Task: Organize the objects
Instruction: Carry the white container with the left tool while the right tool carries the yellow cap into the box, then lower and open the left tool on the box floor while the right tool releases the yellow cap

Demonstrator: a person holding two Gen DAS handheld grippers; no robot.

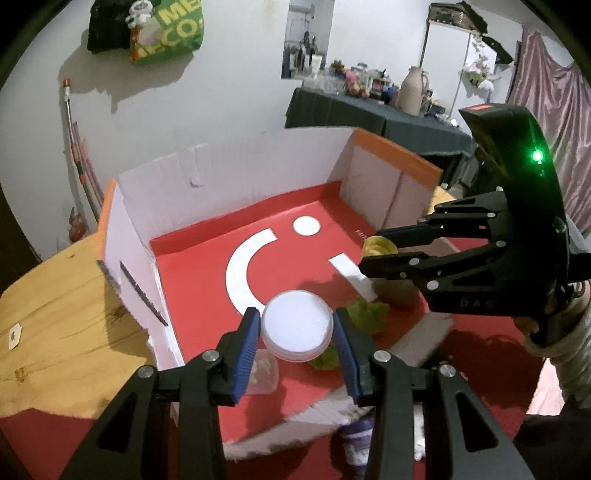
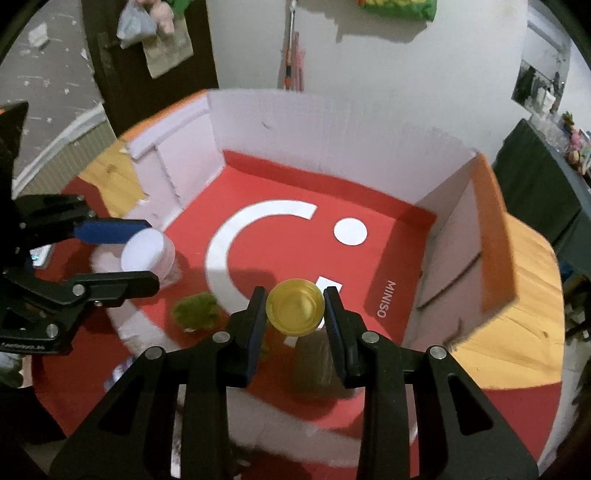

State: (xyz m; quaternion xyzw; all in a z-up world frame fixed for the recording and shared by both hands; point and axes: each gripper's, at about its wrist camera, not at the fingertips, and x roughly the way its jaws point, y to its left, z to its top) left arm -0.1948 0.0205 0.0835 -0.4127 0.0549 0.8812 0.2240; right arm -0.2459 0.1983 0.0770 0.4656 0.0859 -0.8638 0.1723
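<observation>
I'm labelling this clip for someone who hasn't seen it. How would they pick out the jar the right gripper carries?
Find the open box with a red floor. Above its near edge, the right gripper has its jaws shut on a small jar with a yellow lid. The other carried jar has a white lid.

A lived-in home room. On the white wall (image 1: 229,74) at upper left hangs a green shopping bag (image 1: 166,33); at upper right a dark-draped side table (image 1: 369,110) is crowded with ornaments and a tall clay jug (image 1: 413,90), beside a pink curtain (image 1: 546,122). A wooden table (image 1: 66,295) fills the lower left.
</observation>
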